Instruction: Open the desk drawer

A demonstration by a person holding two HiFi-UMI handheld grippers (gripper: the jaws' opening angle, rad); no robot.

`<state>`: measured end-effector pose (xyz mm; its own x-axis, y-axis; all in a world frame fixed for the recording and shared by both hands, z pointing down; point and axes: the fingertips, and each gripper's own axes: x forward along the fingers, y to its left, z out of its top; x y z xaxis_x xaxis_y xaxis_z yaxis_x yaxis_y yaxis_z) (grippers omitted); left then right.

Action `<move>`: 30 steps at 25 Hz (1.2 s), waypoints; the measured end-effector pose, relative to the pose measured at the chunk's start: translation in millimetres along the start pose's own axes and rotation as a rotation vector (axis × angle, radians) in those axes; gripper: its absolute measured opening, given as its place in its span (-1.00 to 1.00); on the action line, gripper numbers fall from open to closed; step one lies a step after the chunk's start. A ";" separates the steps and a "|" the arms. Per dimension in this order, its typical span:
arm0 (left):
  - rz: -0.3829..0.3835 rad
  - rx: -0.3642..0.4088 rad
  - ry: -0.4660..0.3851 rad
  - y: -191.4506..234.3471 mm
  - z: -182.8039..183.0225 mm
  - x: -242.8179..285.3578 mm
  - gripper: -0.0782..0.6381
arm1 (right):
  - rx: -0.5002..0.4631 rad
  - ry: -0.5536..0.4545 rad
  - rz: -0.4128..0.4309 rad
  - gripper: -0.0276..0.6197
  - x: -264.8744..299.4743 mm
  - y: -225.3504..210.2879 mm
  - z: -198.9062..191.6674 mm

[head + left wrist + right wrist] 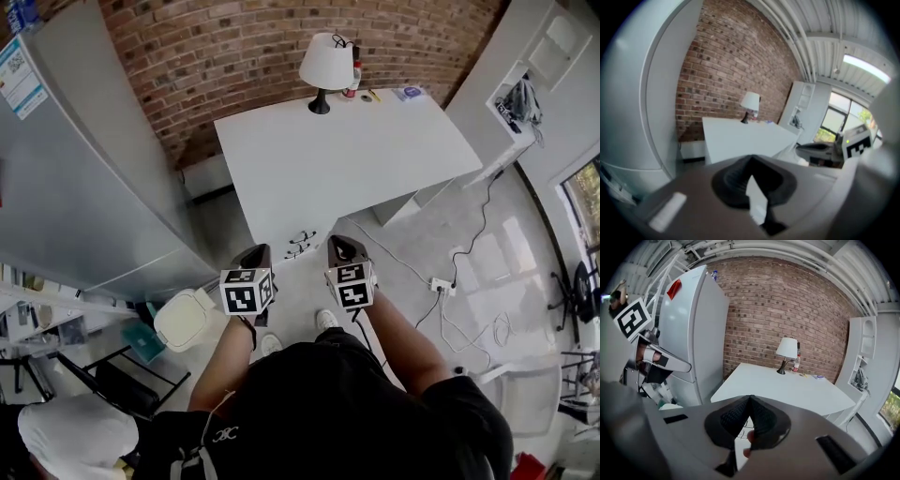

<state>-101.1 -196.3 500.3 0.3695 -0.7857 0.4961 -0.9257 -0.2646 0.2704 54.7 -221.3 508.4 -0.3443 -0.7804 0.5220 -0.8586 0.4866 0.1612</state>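
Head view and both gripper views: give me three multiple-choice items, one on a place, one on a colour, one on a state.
1. Where on the desk does the lamp stand?
A. the near edge
B. the far edge, by the brick wall
C. the middle

2. What colour is the lampshade?
A. white
B. red
C. green

3. How are the left gripper and right gripper?
A. both shut, empty
B. both wide open
C. left shut on a handle

Answers:
1 B, the lamp sits at the desk edge next to the wall.
2 A, the shade is white like the desk.
3 A, in each gripper view the jaw tips meet with nothing between.
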 end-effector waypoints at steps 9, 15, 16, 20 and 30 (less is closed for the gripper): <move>0.093 -0.064 0.052 -1.8 -22.0 24.0 -0.79 | -0.198 0.053 0.132 -0.94 40.9 -3.1 -23.3; 0.170 -0.157 0.086 6.0 -49.7 35.7 -0.79 | -0.395 0.095 0.242 -0.94 79.0 7.4 -55.3; 0.184 -0.170 0.091 7.1 -55.0 38.0 -0.79 | -0.423 0.101 0.261 -0.94 85.9 9.5 -61.2; 0.240 -0.222 0.103 6.2 -80.1 48.7 -0.79 | -0.511 0.130 0.335 -0.94 108.3 18.8 -90.3; 0.375 -0.361 0.126 -5.9 -137.7 51.4 -0.79 | -0.801 0.151 0.422 -0.94 161.6 33.0 -158.8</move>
<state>-65.5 -158.2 637.8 0.0461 -0.7104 0.7023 -0.9176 0.2478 0.3109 31.0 -268.9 731.1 -0.4678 -0.4437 0.7644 -0.1333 0.8904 0.4352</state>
